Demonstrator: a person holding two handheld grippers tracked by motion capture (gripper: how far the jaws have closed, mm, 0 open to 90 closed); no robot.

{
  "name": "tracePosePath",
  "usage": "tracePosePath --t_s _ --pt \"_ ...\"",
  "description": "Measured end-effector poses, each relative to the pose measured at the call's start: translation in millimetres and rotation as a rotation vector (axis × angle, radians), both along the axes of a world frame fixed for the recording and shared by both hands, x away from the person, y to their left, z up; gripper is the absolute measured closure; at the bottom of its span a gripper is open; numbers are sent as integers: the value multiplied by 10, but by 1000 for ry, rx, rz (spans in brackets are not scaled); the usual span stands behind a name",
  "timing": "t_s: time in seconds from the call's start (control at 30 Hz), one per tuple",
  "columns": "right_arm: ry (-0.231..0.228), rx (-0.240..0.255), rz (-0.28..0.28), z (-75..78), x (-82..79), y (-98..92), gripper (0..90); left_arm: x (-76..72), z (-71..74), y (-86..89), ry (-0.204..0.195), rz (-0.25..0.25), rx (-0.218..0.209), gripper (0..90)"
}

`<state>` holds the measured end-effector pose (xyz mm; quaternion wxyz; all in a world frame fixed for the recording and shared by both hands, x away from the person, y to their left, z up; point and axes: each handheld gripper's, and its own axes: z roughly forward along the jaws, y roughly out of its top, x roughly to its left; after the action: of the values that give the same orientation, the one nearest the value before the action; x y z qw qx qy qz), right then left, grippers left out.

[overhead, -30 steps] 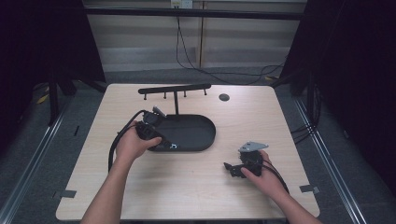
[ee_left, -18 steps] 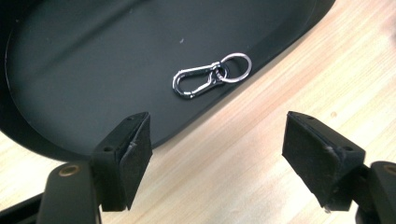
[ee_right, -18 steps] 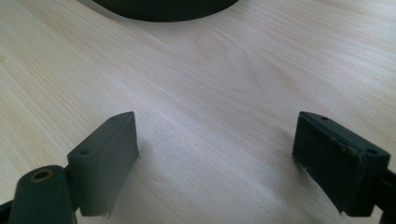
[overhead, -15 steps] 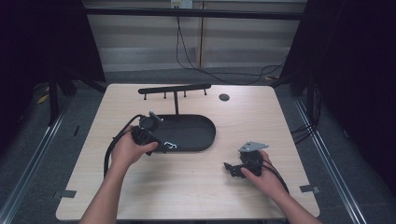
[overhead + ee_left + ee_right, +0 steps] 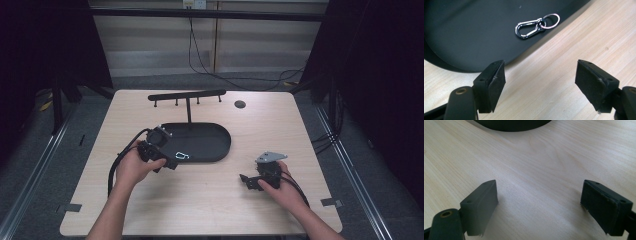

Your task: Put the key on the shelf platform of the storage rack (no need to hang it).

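A carabiner keyring [image 5: 537,25] lies flat in the black oval tray [image 5: 210,142], near its front edge. The left gripper [image 5: 172,161] hovers beside it, jaws wide and empty. The right gripper [image 5: 248,181] rests on the bench [image 5: 210,200], likewise wide and empty. So thin a clip may skid on the smooth tray as the jaws close.

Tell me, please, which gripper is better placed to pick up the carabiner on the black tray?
Left, probably. The left gripper hangs open at the tray edge, carabiner just ahead. The right gripper sits apart over bare table.
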<state>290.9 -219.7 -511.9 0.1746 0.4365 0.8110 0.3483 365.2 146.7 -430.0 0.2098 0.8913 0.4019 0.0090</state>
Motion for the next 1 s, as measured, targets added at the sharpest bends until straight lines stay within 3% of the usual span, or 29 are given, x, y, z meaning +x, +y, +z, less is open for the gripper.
tracePosePath --t_s 1.0 --pt "1 1 0 0 0 0 137 -150 -160 277 16 30 -20 240"
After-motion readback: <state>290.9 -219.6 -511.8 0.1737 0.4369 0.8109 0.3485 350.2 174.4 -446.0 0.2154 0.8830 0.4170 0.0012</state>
